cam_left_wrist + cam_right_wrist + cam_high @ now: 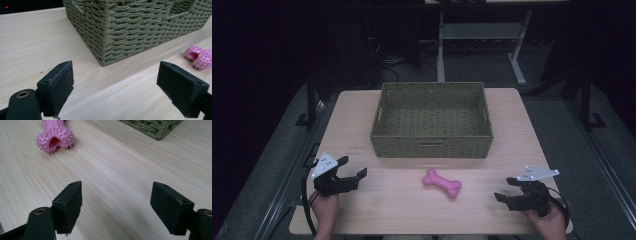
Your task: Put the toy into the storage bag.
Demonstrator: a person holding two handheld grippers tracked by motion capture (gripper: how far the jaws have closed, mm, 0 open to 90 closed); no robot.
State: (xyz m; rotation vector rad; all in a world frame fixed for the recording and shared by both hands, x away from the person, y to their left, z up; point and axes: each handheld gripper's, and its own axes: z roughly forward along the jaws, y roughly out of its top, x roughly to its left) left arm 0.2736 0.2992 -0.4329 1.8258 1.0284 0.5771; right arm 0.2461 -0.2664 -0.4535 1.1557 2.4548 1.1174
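The right claw (508, 189), jaws wide and empty like the left claw (353, 167), sits slightly nearer the pink bone toy (441, 183), which lies slantwise on the worktop (402, 210) between them.

High view overlooks table (377, 200); 2 tool views skim it closely.

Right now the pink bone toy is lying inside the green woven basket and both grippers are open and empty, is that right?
Not quite. The pink bone toy lies on the table in front of the green woven basket, as the high view shows. The left gripper and right gripper are indeed open and empty.
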